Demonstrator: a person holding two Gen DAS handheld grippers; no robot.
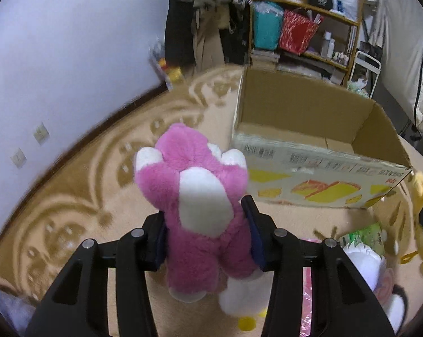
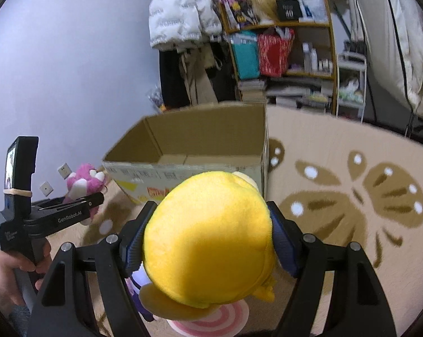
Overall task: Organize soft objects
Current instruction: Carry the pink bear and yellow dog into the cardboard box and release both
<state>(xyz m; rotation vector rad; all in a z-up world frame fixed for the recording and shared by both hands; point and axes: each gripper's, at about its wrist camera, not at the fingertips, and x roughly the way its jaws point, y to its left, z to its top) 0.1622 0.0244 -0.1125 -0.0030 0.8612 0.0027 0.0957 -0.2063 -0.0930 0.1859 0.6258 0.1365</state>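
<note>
Pink plush [image 1: 200, 210] in left claw [image 1: 204, 236], beside cardboard box [image 1: 309, 185].

text: "GenRobot.AI" | on: left hand-held gripper [image 2: 95, 200] side

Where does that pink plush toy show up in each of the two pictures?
Left wrist view: pink plush fills the centre, clamped in the left tool.
Right wrist view: pink plush is small at the left edge, above the left tool.
Shared landmark: the open cardboard box.
</note>
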